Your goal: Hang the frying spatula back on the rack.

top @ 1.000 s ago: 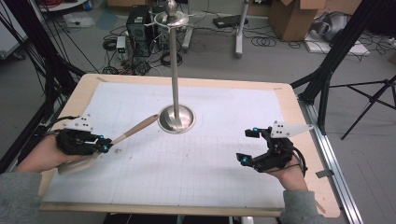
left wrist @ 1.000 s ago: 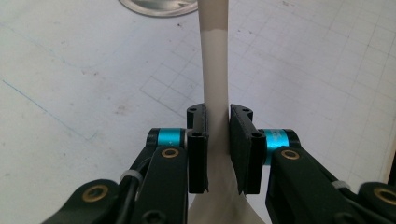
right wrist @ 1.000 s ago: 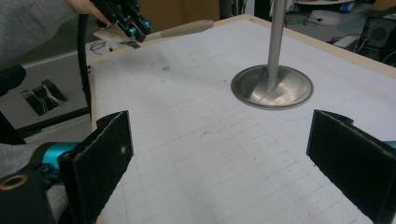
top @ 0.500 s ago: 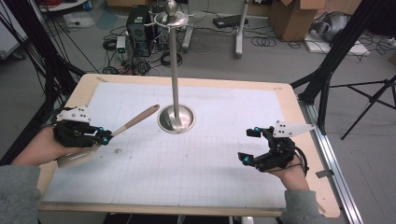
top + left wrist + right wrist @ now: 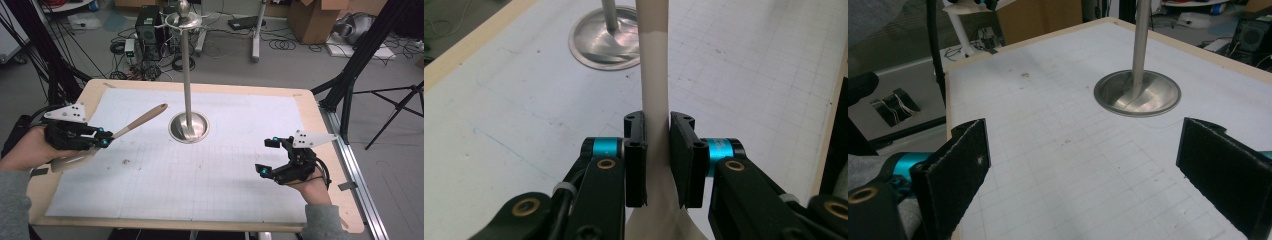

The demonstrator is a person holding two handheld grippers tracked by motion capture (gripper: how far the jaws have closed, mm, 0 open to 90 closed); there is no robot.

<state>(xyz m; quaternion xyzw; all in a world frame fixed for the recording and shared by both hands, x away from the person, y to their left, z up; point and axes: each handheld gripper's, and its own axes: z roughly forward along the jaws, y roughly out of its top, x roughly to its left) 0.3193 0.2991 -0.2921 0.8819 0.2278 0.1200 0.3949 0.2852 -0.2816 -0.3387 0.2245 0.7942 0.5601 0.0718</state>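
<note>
High view: at the left edge of the frame, the left gripper (image 5: 102, 142) is clamped on a pale spatula with a light wooden handle (image 5: 135, 124). The handle slants up toward the centre, its rounded end stopping left of the tall polished metal stand with a round dished base (image 5: 188, 127). The spatula's pale blade pokes out below the gripper, above the white gridded mat (image 5: 210, 175) that covers the wooden table (image 5: 320, 135). In the lower right, the right gripper (image 5: 266, 156) sits over the mat with its jaws spread apart and nothing between them.

Left gripper view: the two black pads (image 5: 635, 157) press on the spatula's pale neck at the lower centre, and the tool runs straight up out of the top of the frame. The stand's base lies at the upper left on the mat.

Right gripper view: the jaws stand wide at the lower left and lower right corners, bare mat between them. The stand's base and pole sit at the upper right.
</note>
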